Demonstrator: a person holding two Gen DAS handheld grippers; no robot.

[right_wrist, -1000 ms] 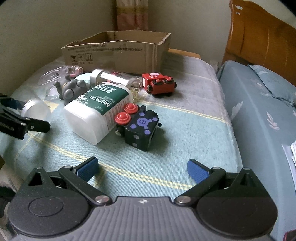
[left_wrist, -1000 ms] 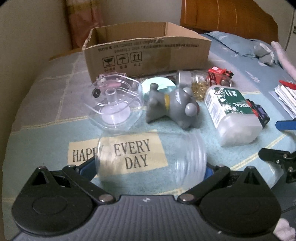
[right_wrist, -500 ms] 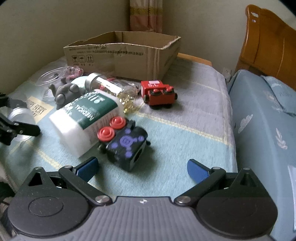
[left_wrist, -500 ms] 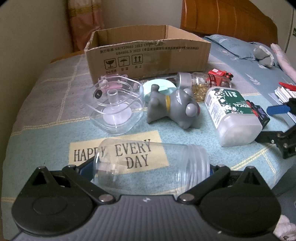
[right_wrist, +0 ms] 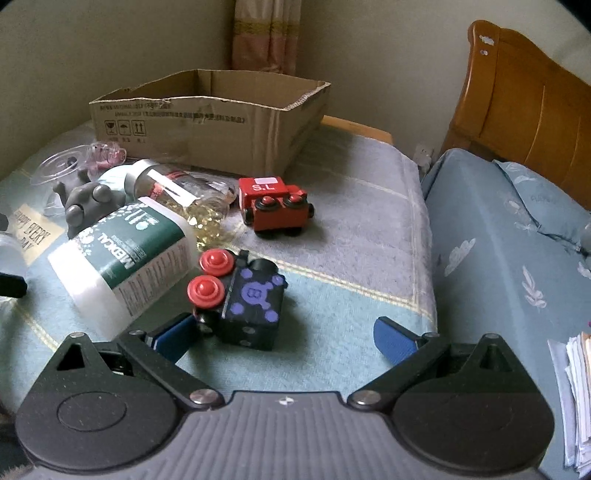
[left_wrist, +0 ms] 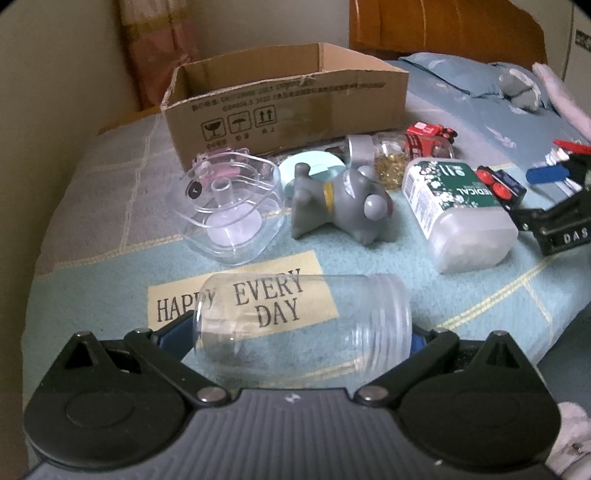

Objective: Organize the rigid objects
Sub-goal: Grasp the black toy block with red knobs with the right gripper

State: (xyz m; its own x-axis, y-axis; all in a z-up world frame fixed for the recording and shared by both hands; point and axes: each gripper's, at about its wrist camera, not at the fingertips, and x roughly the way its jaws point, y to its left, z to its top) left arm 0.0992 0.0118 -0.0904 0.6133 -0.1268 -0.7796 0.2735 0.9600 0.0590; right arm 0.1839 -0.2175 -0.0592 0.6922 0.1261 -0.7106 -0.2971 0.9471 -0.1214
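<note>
The cardboard box [left_wrist: 284, 99] sits at twelve o'clock on the bed. My left tool [left_wrist: 301, 334] clamps the clear jar [left_wrist: 303, 321] sideways; smooth plastic could slip. My right tool [right_wrist: 284, 334] gapes, and its left finger could nudge the black toy block [right_wrist: 251, 302] away.

Plain cream walls [right_wrist: 110, 44] meet at twelve o'clock behind a pinkish curtain [right_wrist: 264, 35]; a wooden headboard [right_wrist: 517, 107] rises at two o'clock above blue bedding [right_wrist: 498, 240].
</note>
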